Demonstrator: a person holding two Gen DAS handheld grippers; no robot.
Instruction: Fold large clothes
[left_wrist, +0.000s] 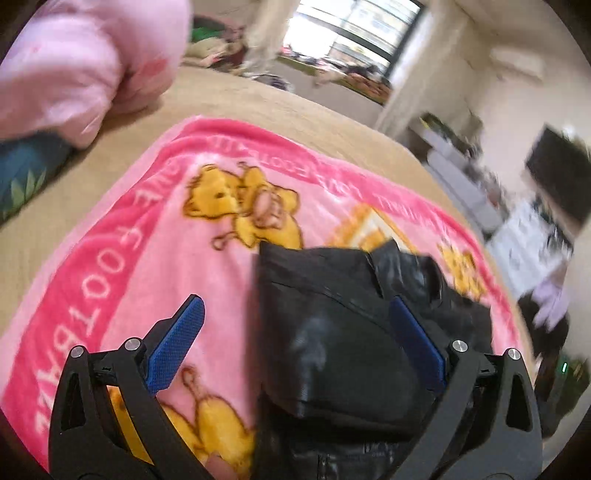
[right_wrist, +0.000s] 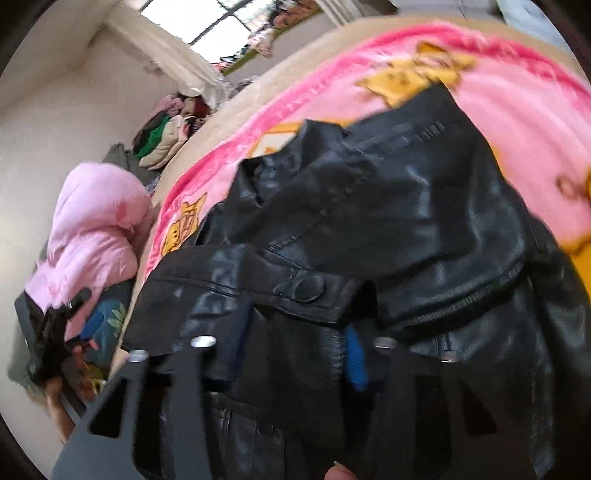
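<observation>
Beige bed (left_wrist: 321, 122), bright window behind, spread with a pink bear-print blanket (left_wrist: 122, 258). Pale pink padded garment (left_wrist: 74, 66) heaped far off beyond the left finger.

Left wrist view: left gripper (left_wrist: 295, 347) spread wide, blue pads far apart, holding nothing. Black leather jacket (left_wrist: 340, 332) bunched between the fingers, crowding the right finger, leaving bare blanket ahead of the left one. No pad seen touching leather. Jacket bulk running forward and rightward from the fingertips.

Right wrist view, blurred: right gripper (right_wrist: 299, 347) low over the jacket (right_wrist: 406, 221), fingers narrowed to a moderate gap. Fold of leather draped over the left finger (right_wrist: 236, 332), snap-button tab just ahead of the tips. Whether any leather is pinched between the pads: cannot tell through the blur. Collar ahead and slightly left, sleeve reaching ahead and to the right. Left gripper (right_wrist: 55, 339) visible far off to the left, beside the pink garment.

Judged from this: jacket's long axis lying away from both sets of fingers, right gripper the nearer and deeper in the cloth. Likely next: right fingers close on the near hem, left catches the opposite edge.
</observation>
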